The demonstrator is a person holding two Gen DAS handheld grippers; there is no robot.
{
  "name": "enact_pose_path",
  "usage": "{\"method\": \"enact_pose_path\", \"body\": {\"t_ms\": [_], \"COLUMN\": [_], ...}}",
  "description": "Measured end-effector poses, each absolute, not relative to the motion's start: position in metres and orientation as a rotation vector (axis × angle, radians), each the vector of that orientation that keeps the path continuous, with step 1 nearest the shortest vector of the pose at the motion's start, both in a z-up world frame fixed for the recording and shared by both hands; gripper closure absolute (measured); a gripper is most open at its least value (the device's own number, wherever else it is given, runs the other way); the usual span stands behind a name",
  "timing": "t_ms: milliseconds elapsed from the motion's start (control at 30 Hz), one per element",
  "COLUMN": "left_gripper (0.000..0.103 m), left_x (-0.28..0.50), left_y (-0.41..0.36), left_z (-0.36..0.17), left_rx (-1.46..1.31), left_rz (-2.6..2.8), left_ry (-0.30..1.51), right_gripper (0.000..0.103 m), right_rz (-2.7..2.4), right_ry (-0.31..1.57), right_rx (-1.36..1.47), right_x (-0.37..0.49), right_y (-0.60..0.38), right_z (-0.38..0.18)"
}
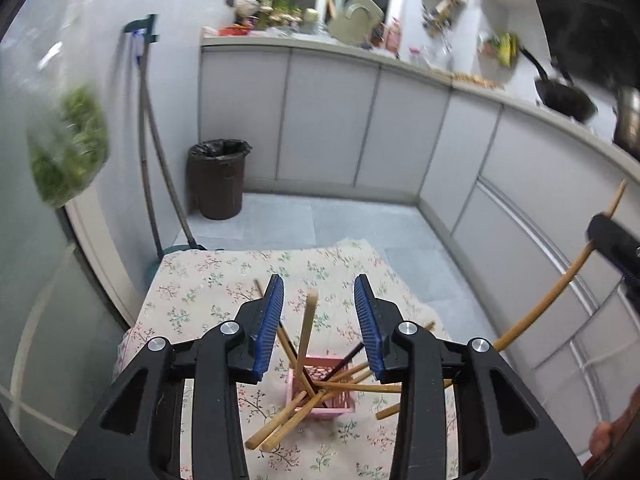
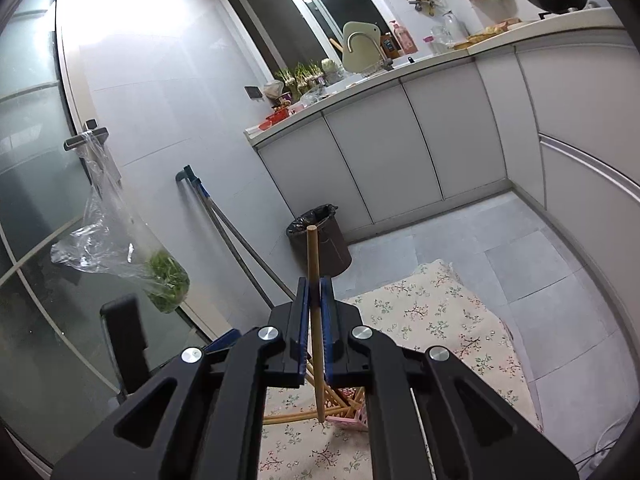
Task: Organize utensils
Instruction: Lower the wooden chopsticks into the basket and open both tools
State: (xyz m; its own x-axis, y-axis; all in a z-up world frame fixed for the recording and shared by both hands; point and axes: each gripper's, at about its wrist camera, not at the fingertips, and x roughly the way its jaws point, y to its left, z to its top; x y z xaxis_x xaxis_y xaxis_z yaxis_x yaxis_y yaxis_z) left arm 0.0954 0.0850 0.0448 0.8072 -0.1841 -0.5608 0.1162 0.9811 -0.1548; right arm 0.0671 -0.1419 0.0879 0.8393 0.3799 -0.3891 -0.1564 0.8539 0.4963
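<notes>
Left wrist view: my left gripper [image 1: 320,292] hangs over the pink basket [image 1: 325,385], jaws parted, nothing pressed between the blue ribbed pads [image 1: 269,320].
Between the left fingers: one pale bamboo chopstick [image 1: 307,328] stands up out of the basket through the gap; I see no pad touching it.
Right gripper, seen from the left: it [image 1: 614,240] enters at the right edge, a dark block around a long wooden chopstick [image 1: 560,284] that slants up past it.
Right wrist view: my right gripper [image 2: 315,288] is clamped on that same chopstick [image 2: 313,264], both blue pads squeezing it. The stick stands nearly upright, its top above the fingertips, its lower end hanging over the basket [image 2: 352,410].
Count, grippers: two, each with two fingers.
Count, chopsticks: one in the right grip; in and around the basket a loose bundle, roughly nine or ten, I cannot count exactly where they cross.
Count, baskets: one.
Basket: small, square, pink plastic lattice, resting on the floral cloth [image 1: 208,280].
Chopsticks: slim straight rods, mostly light wood or bamboo, at least one dark; they fan out over the rim, some tips resting on the cloth.
Cloth: cream fabric, small flower-and-twig print, lightly wrinkled, spread over a raised surface above the grey tiled floor [image 1: 352,216].
</notes>
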Motion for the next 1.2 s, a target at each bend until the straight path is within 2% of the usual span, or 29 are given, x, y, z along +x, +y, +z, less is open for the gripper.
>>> {"method": "enact_pose_path", "body": {"t_ms": [67,200,467,600,667,767,833,867,1033,1067,1133,1200], "left_gripper": [0.067,0.058,0.057,0.055,0.053,0.044,0.033,0.031,0.025,0.022,0.010,0.007], "left_x": [0.089,0.073,0.079,0.083,0.083,0.079,0.073,0.069,0.057,0.055,0.052,0.048], "left_y": [0.094,0.110,0.116,0.119,0.122,0.130,0.134,0.134,0.123,0.121,0.116,0.113], "left_z": [0.054,0.068,0.064,0.061,0.061,0.063,0.066,0.068,0.074,0.074,0.076,0.075], "left_rx": [-0.142,-0.186,-0.198,-0.183,-0.180,-0.200,-0.214,-0.216,-0.158,-0.151,-0.133,-0.123], "left_rz": [-0.151,-0.125,-0.119,-0.108,-0.089,-0.078,-0.077,-0.071,-0.046,-0.042,-0.026,-0.009], "left_ry": [0.587,0.549,0.576,0.579,0.566,0.544,0.520,0.501,0.472,0.470,0.458,0.446], "right_gripper": [0.097,0.097,0.097,0.096,0.095,0.093,0.075,0.063,0.062,0.060,0.055,0.046], "right_rz": [0.294,0.288,0.237,0.248,0.268,0.289,0.297,0.295,0.241,0.228,0.206,0.190], "right_ry": [0.496,0.495,0.462,0.474,0.509,0.510,0.494,0.491,0.475,0.474,0.472,0.472], "right_rx": [0.468,0.456,0.372,0.380,0.386,0.372,0.367,0.374,0.338,0.328,0.300,0.288], "right_x": [0.070,0.074,0.089,0.105,0.111,0.110,0.105,0.103,0.085,0.082,0.075,0.071], "right_y": [-0.140,-0.132,-0.102,-0.090,-0.084,-0.074,-0.072,-0.073,-0.079,-0.080,-0.082,-0.084], "right_z": [0.086,0.080,0.062,0.035,0.022,0.008,0.007,0.007,0.022,0.024,0.029,0.030]}}
